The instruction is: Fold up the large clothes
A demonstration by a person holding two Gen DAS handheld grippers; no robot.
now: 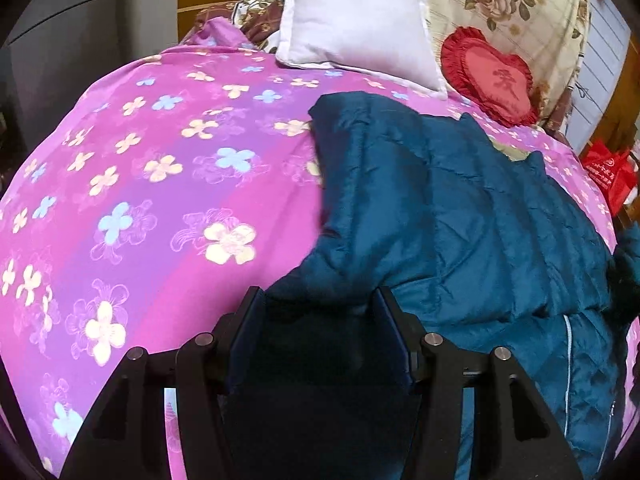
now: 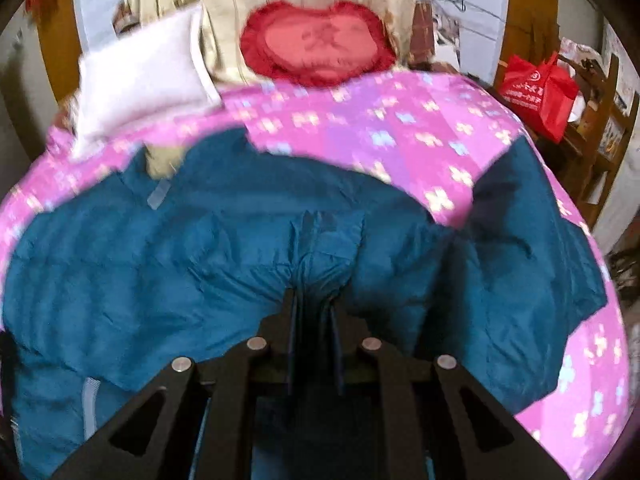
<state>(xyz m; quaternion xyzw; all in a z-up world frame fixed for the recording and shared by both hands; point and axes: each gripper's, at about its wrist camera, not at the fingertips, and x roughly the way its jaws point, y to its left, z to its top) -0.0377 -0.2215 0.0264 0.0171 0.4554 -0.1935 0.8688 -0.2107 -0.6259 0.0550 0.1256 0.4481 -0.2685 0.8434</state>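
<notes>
Pink flowered bedspread [image 1: 160,200] carries teal jacket [image 1: 460,220], white pillow [image 1: 356,24].

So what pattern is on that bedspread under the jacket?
The bedspread is pink and purple with cream and pale blue flowers, clearest in the left wrist view.

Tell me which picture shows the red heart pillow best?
The left wrist view: the red heart pillow looks sharp there, with its frilly edge clear. In the right wrist view it sits nearer the middle but is blurred.
</notes>
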